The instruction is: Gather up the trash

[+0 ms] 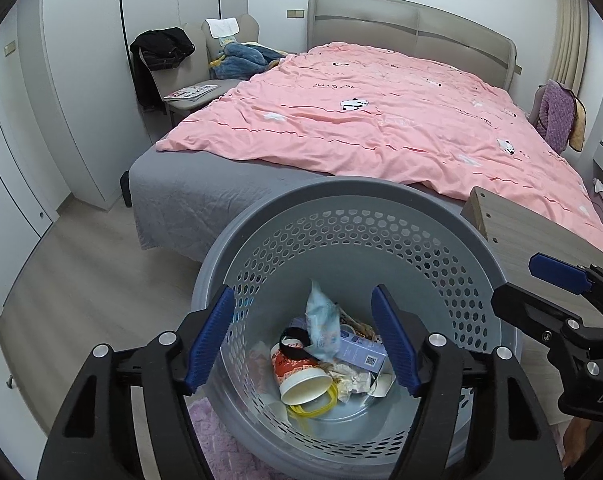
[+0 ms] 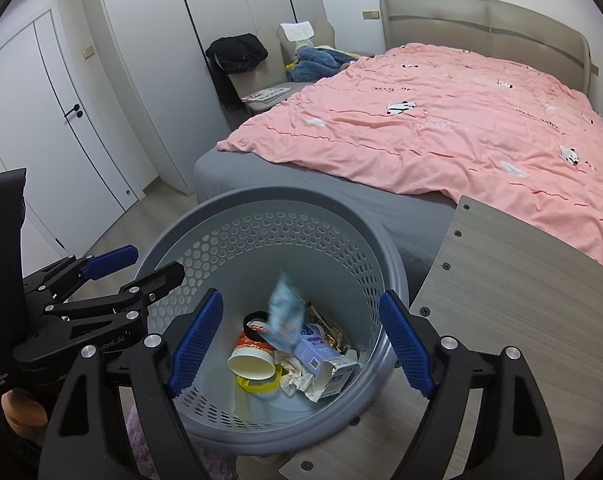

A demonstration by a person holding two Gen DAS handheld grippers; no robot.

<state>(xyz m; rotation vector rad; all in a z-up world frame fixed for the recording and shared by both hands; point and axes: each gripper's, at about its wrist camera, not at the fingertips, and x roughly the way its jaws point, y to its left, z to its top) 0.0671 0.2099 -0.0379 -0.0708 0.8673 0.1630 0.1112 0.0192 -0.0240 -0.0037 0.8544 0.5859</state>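
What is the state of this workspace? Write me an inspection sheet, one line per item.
Surface: wood-grain table beside the bin, bare where visible.
Job's things: grey perforated bin holds a paper cup, a blue packet, a small box, a yellow ring and crumpled paper.
Clutter: nothing seen outside the bin.
Grippers: left gripper and right gripper both open, empty, above the bin.
Cables: nothing seen.
Surroundings: bed with pink duvet, chairs with clothes, wardrobe.

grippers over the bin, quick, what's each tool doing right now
Left tool: open, holding nothing, above the trash basket.
Right tool: open, holding nothing; a light blue wrapper shows blurred inside the basket.
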